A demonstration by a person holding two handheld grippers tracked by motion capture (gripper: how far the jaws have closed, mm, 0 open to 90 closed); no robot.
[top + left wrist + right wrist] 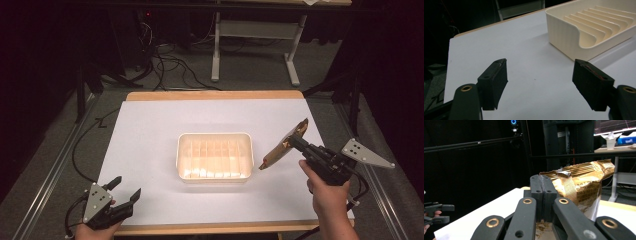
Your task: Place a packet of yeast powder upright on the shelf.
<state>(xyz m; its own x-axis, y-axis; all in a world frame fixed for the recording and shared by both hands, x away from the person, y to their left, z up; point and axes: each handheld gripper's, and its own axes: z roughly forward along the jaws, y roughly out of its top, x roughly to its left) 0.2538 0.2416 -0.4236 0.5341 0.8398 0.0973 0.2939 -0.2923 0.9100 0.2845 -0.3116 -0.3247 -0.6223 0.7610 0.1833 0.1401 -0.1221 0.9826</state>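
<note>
1. The tray (215,157) lies in the middle of the table (150,130).
2. The packet (285,145) hangs just right of the tray, above the table, clamped in the right gripper (300,142).
3. The left gripper (125,192), jaws apart, sits well left of the tray and nearer the person.

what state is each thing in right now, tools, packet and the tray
left tool: open, holding nothing, low over the white sheet near the table's front corner
right tool: shut on the gold packet, held above the table
gold packet: gripped, lifted, tilted, right of the tray
cream slotted tray: upright on the sheet; slots look empty
</note>
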